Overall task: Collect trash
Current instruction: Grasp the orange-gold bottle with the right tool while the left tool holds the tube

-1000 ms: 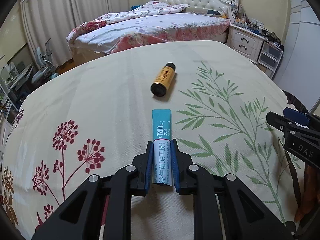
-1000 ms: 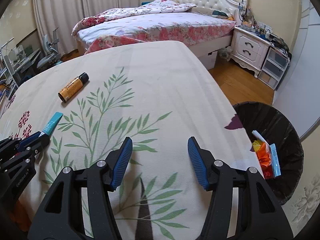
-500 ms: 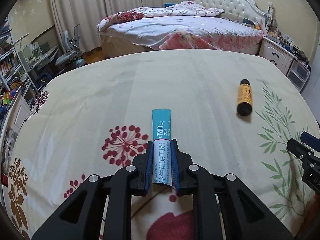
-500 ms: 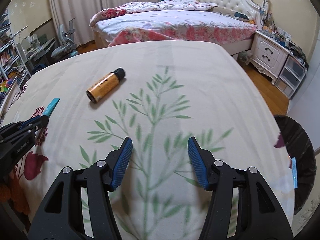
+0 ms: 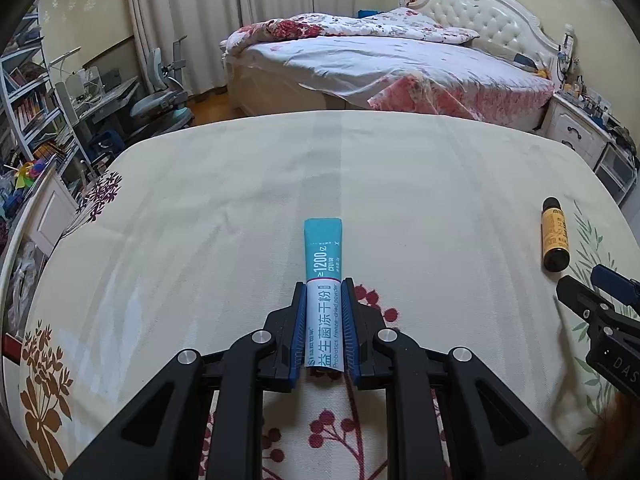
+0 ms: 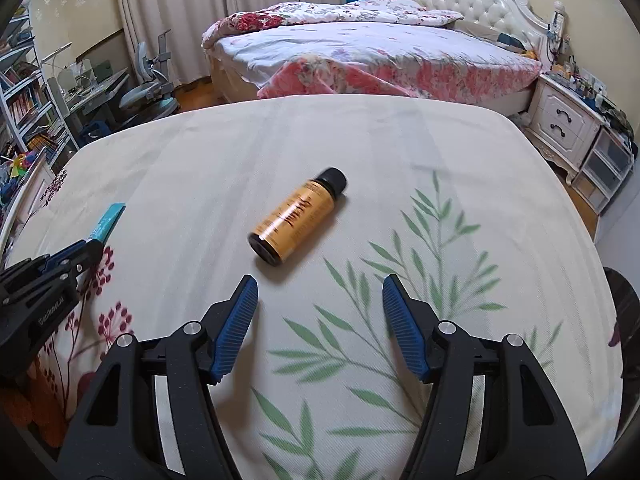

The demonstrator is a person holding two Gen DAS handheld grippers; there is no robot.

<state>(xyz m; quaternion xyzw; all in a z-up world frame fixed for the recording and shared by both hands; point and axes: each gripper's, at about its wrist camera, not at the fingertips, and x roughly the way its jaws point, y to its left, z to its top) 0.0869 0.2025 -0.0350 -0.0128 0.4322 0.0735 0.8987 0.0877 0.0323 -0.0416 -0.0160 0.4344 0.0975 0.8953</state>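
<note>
Both views have swung leftward; right tool has just been opening, nothing between its jaws, amber bottle lying on the bedspread just ahead. Left tool stays clamped on the teal sachet. Step: bottle pickup; next, advance right tool astride the bottle, then close.

Sachet reading "≥1200亿", "益生菌冻干粉", "Probiotics freeze-dried powder", left tongs marked "GenRobot.AI"
</note>
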